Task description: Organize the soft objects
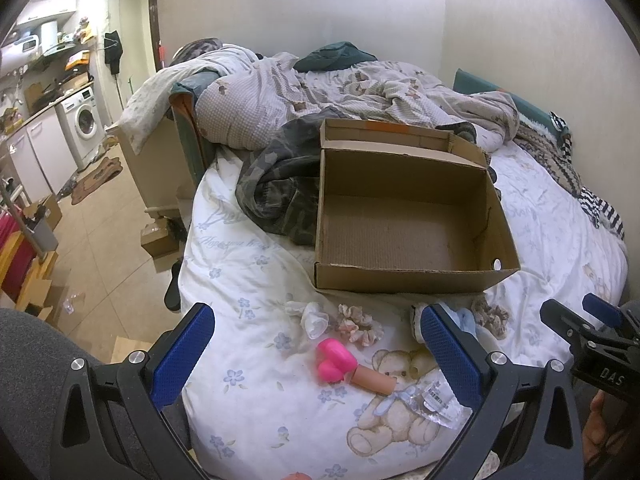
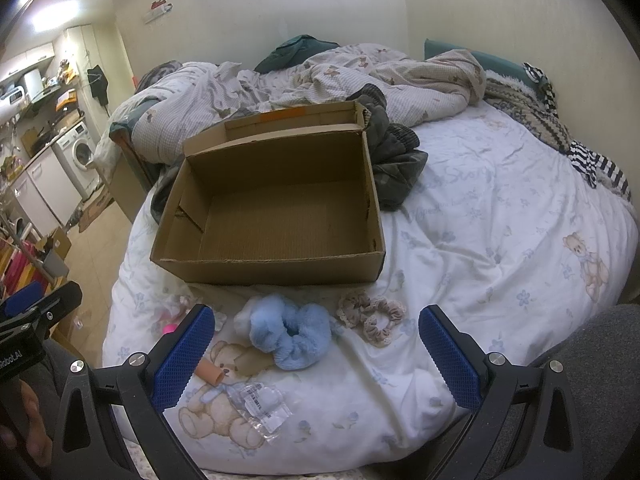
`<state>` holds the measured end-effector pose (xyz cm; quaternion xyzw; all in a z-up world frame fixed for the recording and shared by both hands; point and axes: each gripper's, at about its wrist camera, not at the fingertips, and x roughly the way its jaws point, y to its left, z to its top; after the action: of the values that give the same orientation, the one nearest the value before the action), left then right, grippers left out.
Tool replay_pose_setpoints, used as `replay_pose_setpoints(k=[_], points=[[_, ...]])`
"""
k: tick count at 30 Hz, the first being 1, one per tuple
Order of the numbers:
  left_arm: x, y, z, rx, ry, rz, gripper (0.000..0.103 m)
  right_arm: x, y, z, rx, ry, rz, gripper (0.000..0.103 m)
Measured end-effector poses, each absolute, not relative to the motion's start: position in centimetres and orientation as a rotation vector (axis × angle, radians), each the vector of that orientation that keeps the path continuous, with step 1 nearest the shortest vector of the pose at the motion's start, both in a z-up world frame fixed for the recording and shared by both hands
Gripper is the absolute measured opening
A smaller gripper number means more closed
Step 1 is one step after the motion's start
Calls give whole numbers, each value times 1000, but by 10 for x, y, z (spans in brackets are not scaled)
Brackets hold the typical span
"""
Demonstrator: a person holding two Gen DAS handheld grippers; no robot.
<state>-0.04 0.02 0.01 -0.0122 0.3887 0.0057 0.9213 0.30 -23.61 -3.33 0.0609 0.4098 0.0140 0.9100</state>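
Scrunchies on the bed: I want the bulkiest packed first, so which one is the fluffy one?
The light blue scrunchie, thick and furry, lying left of the beige scrunchies, which are thin, ruffled fabric. It sits just before the empty cardboard box.

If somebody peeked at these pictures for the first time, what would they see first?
Probably the big empty cardboard box sitting open in the middle of the bed. Next, the fluffy blue scrunchie just in front of it, with the small beige scrunchies to its right. The bright pink toy stands out too, lying on the teddy-bear sheet between the left gripper jaws, which are wide open.
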Motion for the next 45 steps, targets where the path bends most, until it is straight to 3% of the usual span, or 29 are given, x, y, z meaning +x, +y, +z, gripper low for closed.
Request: replay_pose_setpoints(k=[45], points=[[-1,-1,0,-23,797,13,103,5,-236,-34,148,856,24,103]])
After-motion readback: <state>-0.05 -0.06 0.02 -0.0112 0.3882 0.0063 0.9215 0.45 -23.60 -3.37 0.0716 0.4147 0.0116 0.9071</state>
